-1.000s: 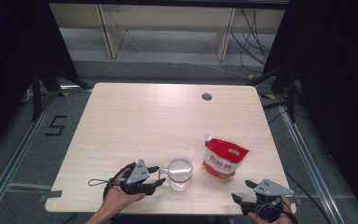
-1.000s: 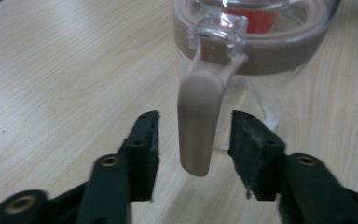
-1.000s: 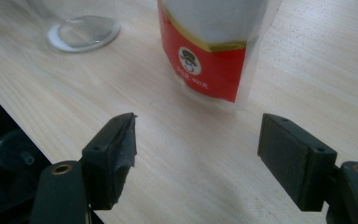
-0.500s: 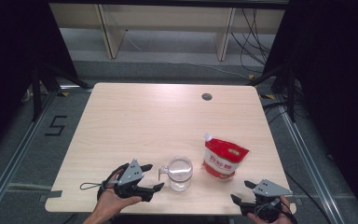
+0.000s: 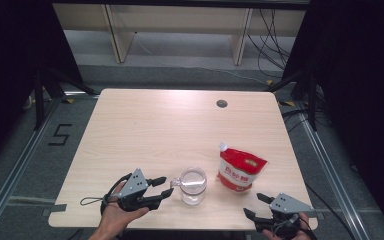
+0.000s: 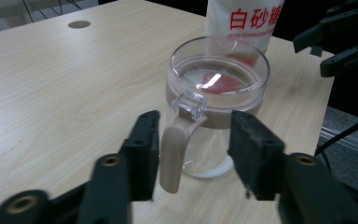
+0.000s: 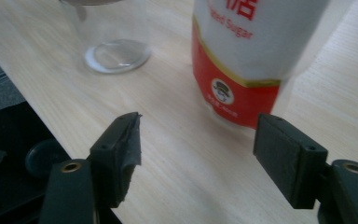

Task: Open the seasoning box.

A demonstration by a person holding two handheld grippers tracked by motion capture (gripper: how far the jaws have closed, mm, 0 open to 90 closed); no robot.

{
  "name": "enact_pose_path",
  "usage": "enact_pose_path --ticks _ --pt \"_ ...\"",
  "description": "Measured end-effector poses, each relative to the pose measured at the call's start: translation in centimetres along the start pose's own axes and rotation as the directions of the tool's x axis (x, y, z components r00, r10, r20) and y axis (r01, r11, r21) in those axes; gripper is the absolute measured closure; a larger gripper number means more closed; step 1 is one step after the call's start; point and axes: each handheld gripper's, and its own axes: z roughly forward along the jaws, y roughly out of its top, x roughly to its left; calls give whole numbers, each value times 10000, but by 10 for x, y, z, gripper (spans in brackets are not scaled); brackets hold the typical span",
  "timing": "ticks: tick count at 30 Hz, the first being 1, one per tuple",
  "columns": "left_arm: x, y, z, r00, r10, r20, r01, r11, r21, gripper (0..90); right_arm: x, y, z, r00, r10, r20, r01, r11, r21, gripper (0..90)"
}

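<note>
Glass mug upright on worktop, handle between left gripper fingers, just closing, no contact yet. Sugar bag unopened ahead of right gripper, fingers spread, empty. Grasp, pour left.

Wooden table; grey floor; black curtains.

The pale wood-grain bench with rounded corners has a small round dark grommet hole near its far edge, right of the middle. Beyond it stands a light wooden shelf frame on a grey floor, where black cables hang and trail at the right. On the floor left of the bench, a black marking shaped like a 5 lies beside a metal rail.
</note>
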Motion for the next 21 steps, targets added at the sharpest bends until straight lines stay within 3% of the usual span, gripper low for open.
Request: enact_pose_path --ticks 1,2,3,4,7,9,10,14,16,21 --pt "-1 1 0 9999 -107 45 108 9997 -213 681 4 0 0 9995 271 -151 -270 9996 29 342" --pt "0 3 -1 10000 100 -8 -100 9998 -169 733 4 1 0 9998 135 -126 -135 9999 35 345" --pt "-1 5 0 9998 187 39 -186 9996 -232 769 3 2 1 9995 -305 -19 304 9995 -49 349" --pt "-2 6 0 9997 251 13 -251 9995 -177 796 6 2 1 9999 -72 -119 73 10000 50 351" --pt "-3 8 2 9987 509 65 -506 9983 -297 855 6 4 1 9995 -275 -179 274 9996 -16 360" --pt "-4 10 4 9985 536 -67 -537 9984 -201 873 7 5 0 9994 -331 -129 330 9994 -84 374" --pt "-4 10 6 9989 465 -69 -467 9986 -257 880 7 6 1 9981 -586 -193 579 9977 -346 381" --pt "2 17 10 9992 392 -44 -393 9989 -259 890 8 7 2 9971 -751 -86 748 9968 -299 385" --pt "2 18 13 9999 150 -18 -150 9995 -287 891 9 7 2 9974 -715 -40 713 9970 -296 385" --pt "3 18 17 9998 208 2 -208 9997 -144 891 9 7 3 9975 -697 -74 695 9971 -313 386"
